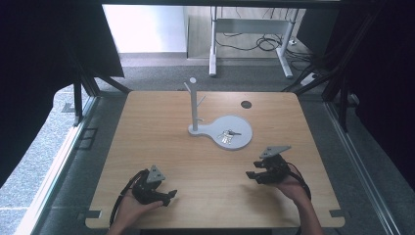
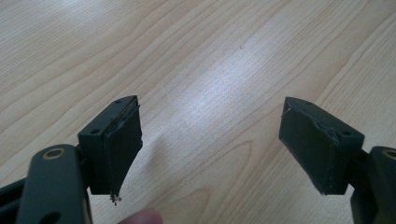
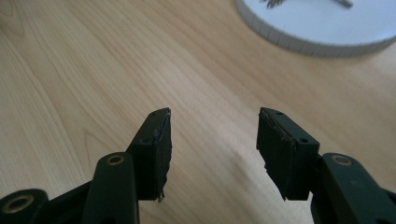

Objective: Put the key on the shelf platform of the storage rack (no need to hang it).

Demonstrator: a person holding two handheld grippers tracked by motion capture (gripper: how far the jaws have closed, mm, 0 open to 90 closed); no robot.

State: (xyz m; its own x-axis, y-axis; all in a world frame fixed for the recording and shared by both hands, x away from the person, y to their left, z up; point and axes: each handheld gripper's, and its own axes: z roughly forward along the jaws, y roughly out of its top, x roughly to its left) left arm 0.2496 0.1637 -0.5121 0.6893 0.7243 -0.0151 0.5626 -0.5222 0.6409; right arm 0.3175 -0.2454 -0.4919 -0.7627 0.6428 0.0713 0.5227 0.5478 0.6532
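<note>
Both grippers apart, empty | keys [image 1: 228,135] on white stand base [image 1: 243,142] near right gripper [image 1: 252,175] | left gripper [image 1: 171,197] over bare table [image 1: 161,127]

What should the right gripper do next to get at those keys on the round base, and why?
Probably ease the right gripper forward toward the keys. Its jaws stand open with nothing between them, and the keys lie loose on the white base just beyond, unhung from the peg stand.

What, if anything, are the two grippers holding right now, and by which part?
Nothing. The left gripper and the right gripper have open jaws over the bare light wooden table; the metal keys lie untouched.
</note>
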